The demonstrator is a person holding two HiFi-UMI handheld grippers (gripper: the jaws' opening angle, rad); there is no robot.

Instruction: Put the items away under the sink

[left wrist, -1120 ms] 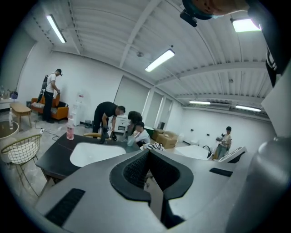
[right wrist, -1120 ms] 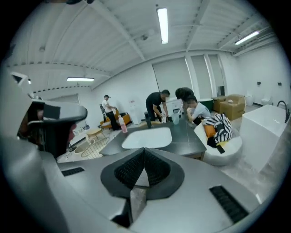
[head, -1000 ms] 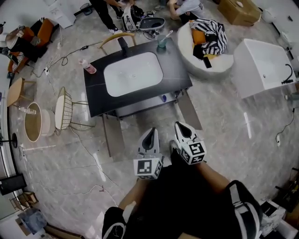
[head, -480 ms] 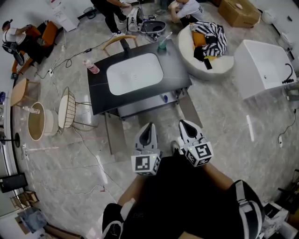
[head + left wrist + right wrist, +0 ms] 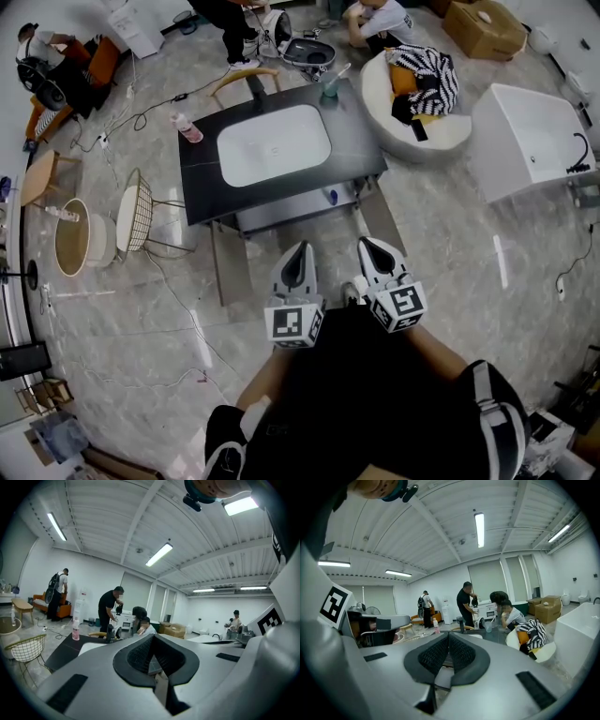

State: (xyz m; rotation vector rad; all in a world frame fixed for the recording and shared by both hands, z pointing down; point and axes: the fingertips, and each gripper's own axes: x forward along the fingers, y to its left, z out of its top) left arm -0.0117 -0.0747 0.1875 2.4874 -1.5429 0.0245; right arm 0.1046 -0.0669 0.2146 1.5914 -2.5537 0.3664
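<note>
A black vanity top (image 5: 361,150) with a white sink basin (image 5: 274,145) stands ahead of me. On it are a pink bottle (image 5: 186,128) at the left corner, a green cup (image 5: 330,86) holding a toothbrush at the back right, and a black faucet (image 5: 254,87). Both cabinet doors (image 5: 228,270) under the sink hang open, and a small blue item (image 5: 330,198) lies on the shelf inside. My left gripper (image 5: 298,253) and right gripper (image 5: 368,248) hover side by side before the cabinet, both shut and empty. The pink bottle (image 5: 75,632) also shows in the left gripper view.
A wire basket (image 5: 131,220) and a round wooden tub (image 5: 70,242) stand to the left. A white bathtub (image 5: 530,136) and a round chair with striped cloth (image 5: 422,89) are on the right. Cables (image 5: 187,319) trail over the marble floor. People work behind the vanity.
The view has shifted a little, so the vanity sits slightly to the right. Both grippers have edged up toward the cabinet and stay shut and empty.
</note>
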